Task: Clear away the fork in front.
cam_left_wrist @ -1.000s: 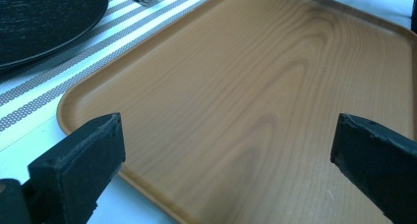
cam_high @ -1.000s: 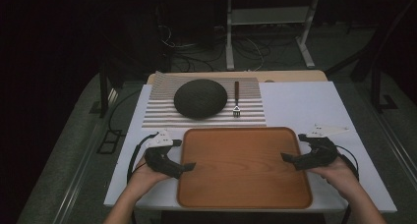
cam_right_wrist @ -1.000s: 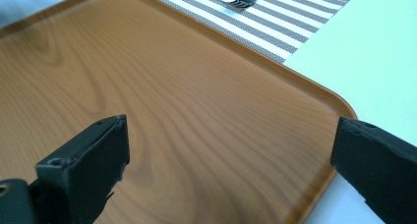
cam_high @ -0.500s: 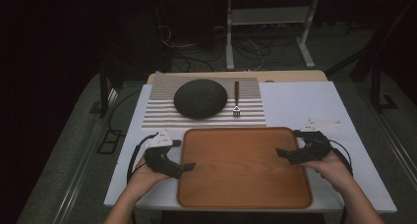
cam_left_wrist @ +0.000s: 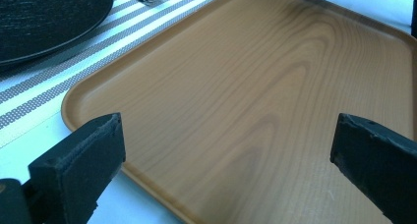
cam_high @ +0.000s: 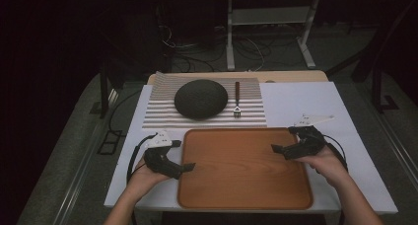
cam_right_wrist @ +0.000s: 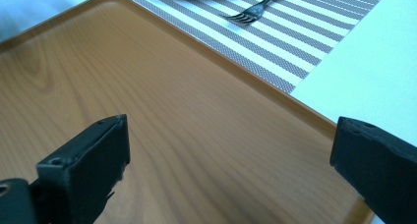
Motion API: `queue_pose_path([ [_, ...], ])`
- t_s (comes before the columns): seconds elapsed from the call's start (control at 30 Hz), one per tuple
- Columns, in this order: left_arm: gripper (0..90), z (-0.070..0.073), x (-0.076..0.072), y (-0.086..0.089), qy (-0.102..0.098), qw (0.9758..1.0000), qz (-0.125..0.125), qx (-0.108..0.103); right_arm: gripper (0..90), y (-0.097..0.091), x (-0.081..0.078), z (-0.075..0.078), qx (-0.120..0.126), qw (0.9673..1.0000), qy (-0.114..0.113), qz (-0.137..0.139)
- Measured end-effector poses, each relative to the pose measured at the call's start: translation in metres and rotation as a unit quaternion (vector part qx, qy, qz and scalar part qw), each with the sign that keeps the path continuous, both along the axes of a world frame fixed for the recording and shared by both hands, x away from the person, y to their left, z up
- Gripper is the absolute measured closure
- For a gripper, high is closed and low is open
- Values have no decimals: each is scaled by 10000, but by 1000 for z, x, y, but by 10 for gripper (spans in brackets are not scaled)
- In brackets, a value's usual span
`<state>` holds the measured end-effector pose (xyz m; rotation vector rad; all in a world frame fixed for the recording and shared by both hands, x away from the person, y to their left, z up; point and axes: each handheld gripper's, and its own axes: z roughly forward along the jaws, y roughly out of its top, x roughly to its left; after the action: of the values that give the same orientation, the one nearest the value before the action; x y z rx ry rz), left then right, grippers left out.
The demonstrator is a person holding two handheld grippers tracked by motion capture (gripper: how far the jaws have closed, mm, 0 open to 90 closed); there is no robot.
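An empty wooden tray (cam_high: 245, 185) lies at the near middle of the white table. My left gripper (cam_high: 186, 168) hovers over the tray's left edge with its jaws wide open and nothing between them; in the left gripper view (cam_left_wrist: 226, 135) they frame the bare tray (cam_left_wrist: 255, 62). My right gripper (cam_high: 282, 145) reaches over the tray's right edge, also open and empty; the right gripper view (cam_right_wrist: 228, 135) looks across the tray (cam_right_wrist: 147, 86) toward its far rim. A black plate (cam_high: 201, 98) and a fork (cam_high: 236, 100) rest on a striped placemat (cam_high: 157, 111) behind the tray.
The table's white top (cam_high: 305, 106) is bare to the right of the placemat. Cables and a metal stand (cam_high: 266, 32) sit on the dark floor beyond the table. The plate (cam_left_wrist: 44, 17) and the fork (cam_right_wrist: 255, 10) lie close to the tray's far rim.
My right gripper has moved left and slightly forward, from beside the tray's right edge to over it. The left gripper has barely shifted.
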<state>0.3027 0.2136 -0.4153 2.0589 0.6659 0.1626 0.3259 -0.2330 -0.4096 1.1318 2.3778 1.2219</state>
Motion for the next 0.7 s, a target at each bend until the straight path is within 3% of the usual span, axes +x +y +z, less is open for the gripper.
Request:
queue_pose_path([
  [0.7,0,-1,-1,-2,-78,9999,-3,109,17,22,34,4,-96,9999,140,-16],
])
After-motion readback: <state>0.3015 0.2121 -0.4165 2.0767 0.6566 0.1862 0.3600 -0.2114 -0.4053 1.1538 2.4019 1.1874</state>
